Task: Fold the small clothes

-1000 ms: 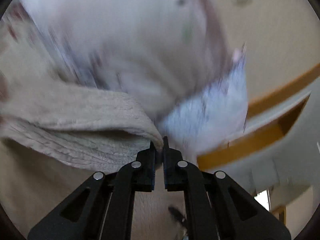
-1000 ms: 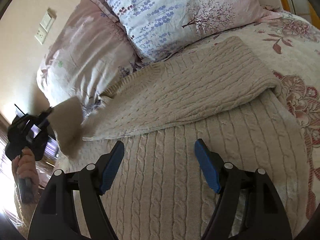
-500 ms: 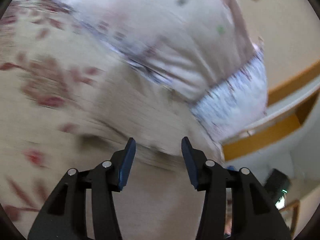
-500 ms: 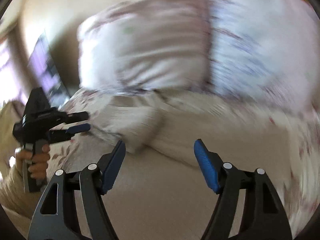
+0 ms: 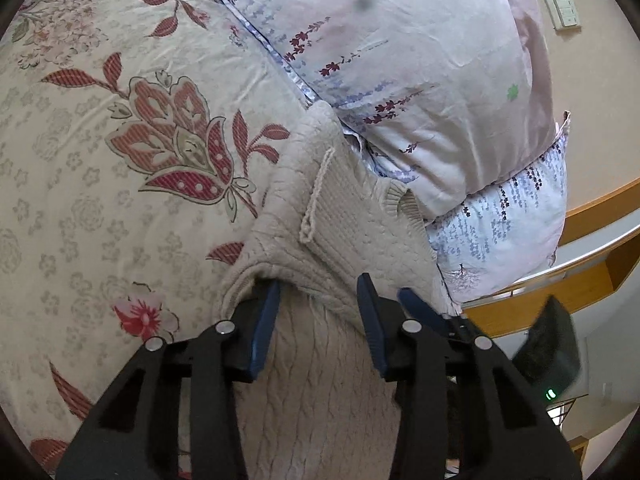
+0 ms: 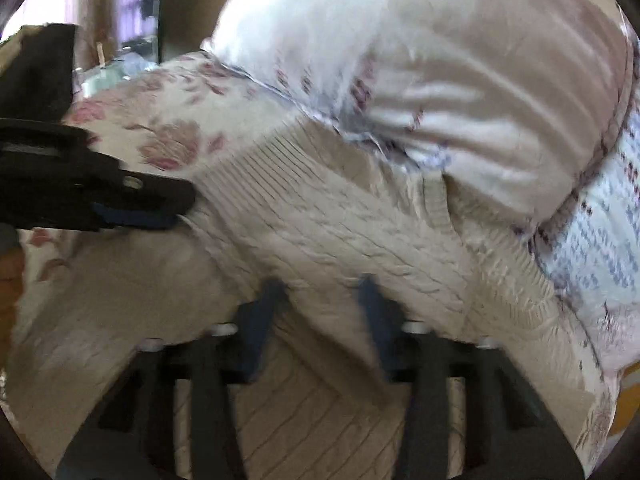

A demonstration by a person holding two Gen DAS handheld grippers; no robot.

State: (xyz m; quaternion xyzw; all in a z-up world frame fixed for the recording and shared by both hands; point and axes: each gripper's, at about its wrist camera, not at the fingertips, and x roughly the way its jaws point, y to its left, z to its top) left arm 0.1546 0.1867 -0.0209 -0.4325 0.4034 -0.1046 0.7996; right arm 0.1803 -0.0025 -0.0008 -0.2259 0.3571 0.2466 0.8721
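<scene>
Sweater [image 5: 340,216], a soft, thick cable knit, lies part-folded on the bed [image 5: 100,160] against the pillows [image 5: 420,80]. It looks limp yet bulky; the folded edge offers the firmest hold. Left tool [image 5: 316,320] and right tool [image 6: 320,312] both gape open at that edge, gripping nothing.

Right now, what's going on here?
A person with a handheld gripper in each hand is folding a beige cable-knit sweater on a floral bedspread, up against the pillows. Part of the sweater is folded over onto itself. The left gripper and right gripper are both open, fingers at the folded edge, neither clamping the knit. The right wrist view is blurred.
</scene>
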